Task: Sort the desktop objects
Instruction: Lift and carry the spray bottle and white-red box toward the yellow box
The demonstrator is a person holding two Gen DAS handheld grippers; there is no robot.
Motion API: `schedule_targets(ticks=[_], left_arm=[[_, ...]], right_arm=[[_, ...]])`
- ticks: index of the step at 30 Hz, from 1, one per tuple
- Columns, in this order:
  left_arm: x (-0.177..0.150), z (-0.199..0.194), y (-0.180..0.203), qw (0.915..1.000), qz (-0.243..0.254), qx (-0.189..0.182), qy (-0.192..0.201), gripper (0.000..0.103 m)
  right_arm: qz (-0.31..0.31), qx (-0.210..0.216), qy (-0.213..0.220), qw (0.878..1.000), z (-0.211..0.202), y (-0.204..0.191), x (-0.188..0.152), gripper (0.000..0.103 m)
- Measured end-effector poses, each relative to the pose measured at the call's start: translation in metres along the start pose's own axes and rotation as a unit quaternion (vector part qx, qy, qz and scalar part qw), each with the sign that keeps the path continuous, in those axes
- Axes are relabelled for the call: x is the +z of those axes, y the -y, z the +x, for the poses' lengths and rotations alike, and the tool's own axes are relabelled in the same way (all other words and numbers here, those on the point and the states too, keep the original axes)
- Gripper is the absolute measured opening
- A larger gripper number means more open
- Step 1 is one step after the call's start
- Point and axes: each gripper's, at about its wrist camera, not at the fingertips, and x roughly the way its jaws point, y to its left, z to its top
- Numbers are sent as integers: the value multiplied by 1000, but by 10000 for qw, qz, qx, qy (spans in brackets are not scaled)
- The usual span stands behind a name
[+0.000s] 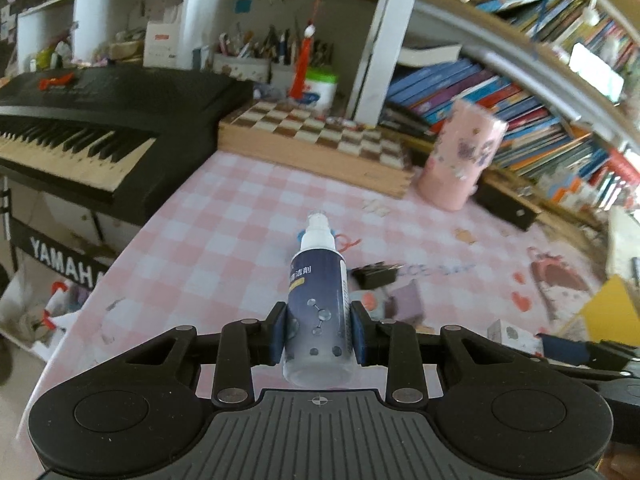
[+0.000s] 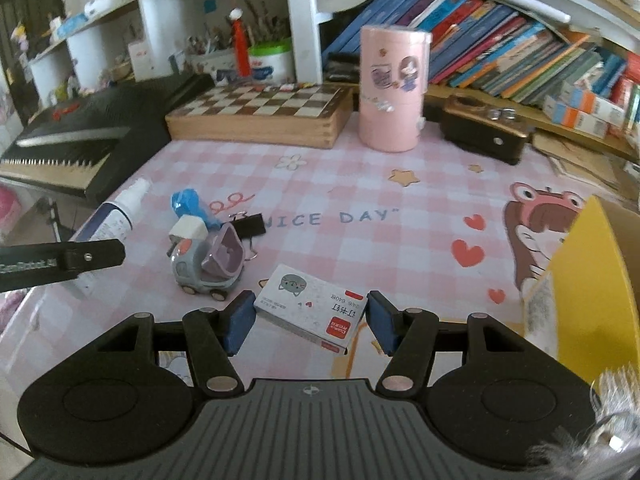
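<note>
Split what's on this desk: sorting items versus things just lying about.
Job: spray bottle, staple box, toy truck, binder clip.
Lying about: chessboard, pink canister, piano keyboard, books.

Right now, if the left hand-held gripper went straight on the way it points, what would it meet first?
Probably the pink checked tablecloth. The left hand-held gripper is shut on the dark blue spray bottle with a white nozzle; the bare cloth lies beyond the nozzle, before the wooden chessboard box. Depth is unclear.
</note>
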Motion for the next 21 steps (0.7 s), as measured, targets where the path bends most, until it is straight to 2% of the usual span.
schedule_targets(ticks=[9, 21], left_arm=[[-5, -44, -5, 9983, 40, -559, 162, 30], [-35, -84, -22, 9955, 111, -932, 103, 30]], right_arm=[[223, -199, 114, 9995, -40, -10, -19, 58], [334, -343, 199, 9987, -82, -43, -52, 58]])
